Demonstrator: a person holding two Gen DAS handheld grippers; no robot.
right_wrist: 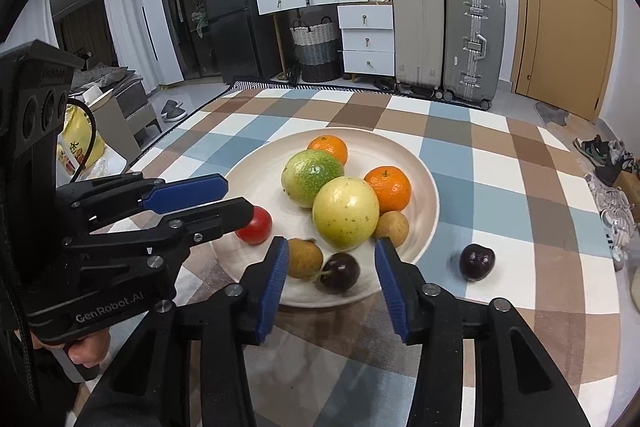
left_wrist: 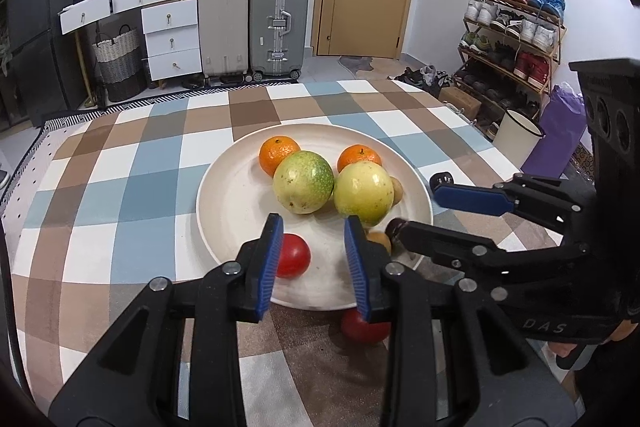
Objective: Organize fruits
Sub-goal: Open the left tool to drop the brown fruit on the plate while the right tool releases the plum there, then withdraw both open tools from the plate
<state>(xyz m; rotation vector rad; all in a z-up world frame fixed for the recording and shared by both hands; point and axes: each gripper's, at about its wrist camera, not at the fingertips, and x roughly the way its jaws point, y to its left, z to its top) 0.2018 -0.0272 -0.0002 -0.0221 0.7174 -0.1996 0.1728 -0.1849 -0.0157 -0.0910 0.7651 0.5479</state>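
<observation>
The round white plate [right_wrist: 424, 187] sat on the checked cloth surface [right_wrist: 500, 163], holding two oranges, two yellow-green round fruits [right_wrist: 346, 213] and small brown ones; the left gripper [left_wrist: 312, 251] stood with fingers apart over a red tomato [left_wrist: 294, 255]; the right gripper [right_wrist: 330, 271] stood open around a dark plum [right_wrist: 340, 271]; another dark plum [right_wrist: 477, 262] lay off the plate.

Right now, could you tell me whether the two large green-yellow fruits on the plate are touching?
Touching: the right wrist view shows the yellower fruit pressed against the greener fruit, no gap.
</observation>
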